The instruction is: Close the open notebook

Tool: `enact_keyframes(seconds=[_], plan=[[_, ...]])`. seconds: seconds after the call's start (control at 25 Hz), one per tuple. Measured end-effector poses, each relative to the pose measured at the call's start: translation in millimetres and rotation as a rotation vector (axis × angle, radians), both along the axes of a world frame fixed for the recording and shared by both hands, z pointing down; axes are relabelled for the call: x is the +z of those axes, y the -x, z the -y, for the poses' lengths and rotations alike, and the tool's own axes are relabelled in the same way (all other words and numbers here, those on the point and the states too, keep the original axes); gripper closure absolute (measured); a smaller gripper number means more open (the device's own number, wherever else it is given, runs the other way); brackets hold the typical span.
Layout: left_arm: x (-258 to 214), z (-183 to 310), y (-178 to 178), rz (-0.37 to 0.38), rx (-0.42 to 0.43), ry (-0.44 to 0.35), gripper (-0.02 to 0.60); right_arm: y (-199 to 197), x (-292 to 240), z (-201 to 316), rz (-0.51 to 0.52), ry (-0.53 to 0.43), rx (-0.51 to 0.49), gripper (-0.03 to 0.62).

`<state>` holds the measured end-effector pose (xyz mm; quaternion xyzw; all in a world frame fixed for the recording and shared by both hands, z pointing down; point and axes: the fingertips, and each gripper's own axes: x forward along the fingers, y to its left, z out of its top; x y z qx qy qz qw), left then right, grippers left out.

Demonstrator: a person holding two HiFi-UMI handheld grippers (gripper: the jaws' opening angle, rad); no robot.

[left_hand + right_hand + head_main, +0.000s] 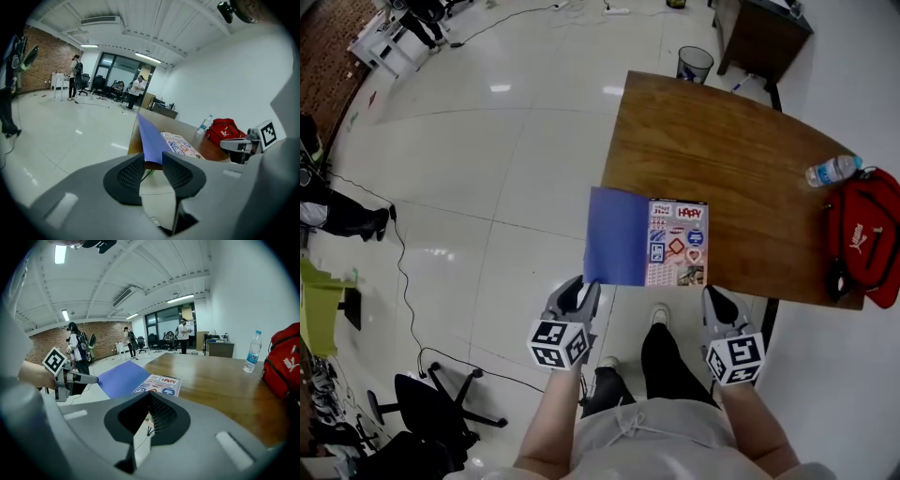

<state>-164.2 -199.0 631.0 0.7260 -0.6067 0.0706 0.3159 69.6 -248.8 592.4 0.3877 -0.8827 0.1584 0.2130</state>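
The open notebook lies at the near left corner of the wooden table [731, 159]. Its sticker-covered page [677, 242] rests on the wood, and its blue cover [617, 236] sticks out past the table's left edge over the floor. My left gripper [577, 295] hangs just short of the cover's near edge, open, with nothing between its pads; the blue cover [150, 136] shows beyond the gap of this gripper [153, 161]. My right gripper [717, 305] is off the table's near edge, right of the notebook, shut and empty. The blue cover [119, 377] and page [159, 383] lie ahead of it.
A water bottle [832, 171] and a red bag [867, 234] sit at the table's right end. A mesh bin [695, 64] stands beyond the table. A black office chair [431, 403] and cables are on the floor at left. People stand far off in the room.
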Motion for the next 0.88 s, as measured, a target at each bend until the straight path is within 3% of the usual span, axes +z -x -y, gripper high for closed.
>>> enact_keyframes(seconds=[0.16, 0.4, 0.88], plan=[[-0.8, 5.1, 0.4, -0.032, -0.021, -0.006, 0.470, -0.3, 6.1, 4.9, -0.015, 0.011, -0.006, 0.588], [-22.6, 10.0, -7.1, -0.024, 0.003, -0.038, 0.524, -4.1, 4.4, 4.3, -0.012, 0.015, 0.002, 0.588], [-82.7, 42.4, -104.3, -0.039, 0.264, -0.150, 0.560, -42.4, -16.0, -2.6, 0.021, -0.018, 0.127, 0.588]])
